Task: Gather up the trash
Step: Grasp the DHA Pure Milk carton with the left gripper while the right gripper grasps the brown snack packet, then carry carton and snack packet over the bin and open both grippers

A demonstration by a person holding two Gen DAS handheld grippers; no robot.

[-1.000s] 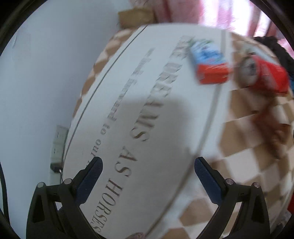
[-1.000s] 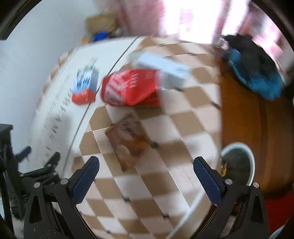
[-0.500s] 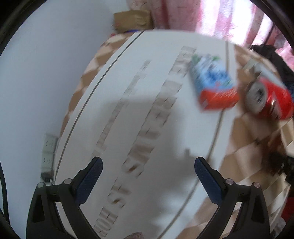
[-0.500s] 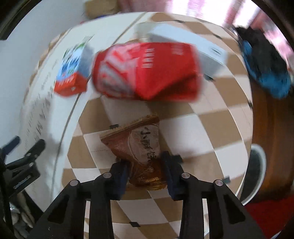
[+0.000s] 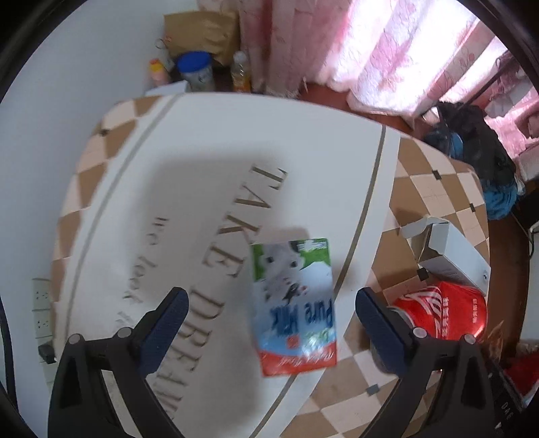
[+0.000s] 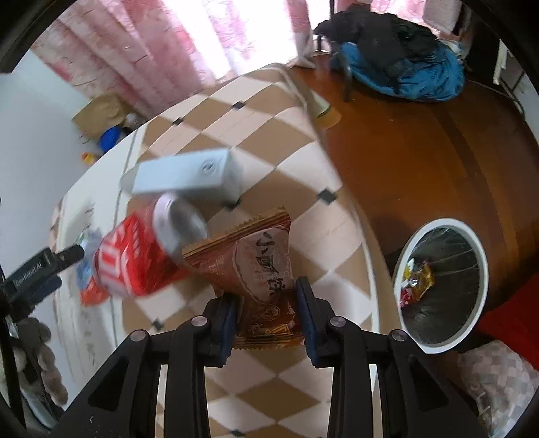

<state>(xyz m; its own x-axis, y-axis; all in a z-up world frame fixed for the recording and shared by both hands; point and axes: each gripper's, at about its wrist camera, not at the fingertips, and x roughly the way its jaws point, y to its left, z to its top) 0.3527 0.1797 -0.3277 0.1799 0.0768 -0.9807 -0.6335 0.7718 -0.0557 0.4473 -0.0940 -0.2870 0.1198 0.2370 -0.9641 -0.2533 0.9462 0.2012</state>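
Note:
My right gripper (image 6: 267, 300) is shut on a brown snack wrapper (image 6: 259, 259), held above the checkered tablecloth (image 6: 256, 134). A red soda can (image 6: 134, 256) lies on its side to the wrapper's left, with a white box (image 6: 182, 175) behind it. In the left wrist view my left gripper (image 5: 269, 313) is open above a milk carton (image 5: 294, 303) that lies flat between its spread fingers, untouched. The red can (image 5: 444, 313) and the open white box (image 5: 448, 256) lie to the carton's right. A white bin (image 6: 441, 289) with wrappers inside stands on the floor at the right.
Bottles, a jar and a brown paper bag (image 5: 202, 30) stand on the floor beyond the table's far edge. Dark and blue clothes (image 6: 397, 57) are heaped on a chair. A wall socket strip (image 5: 42, 310) is at the left. Pink curtains (image 5: 387, 50) hang behind.
My right gripper shut on the brown wrapper and lifted it, turning towards the bin. My left gripper moved along the table until the milk carton lay between its open fingers.

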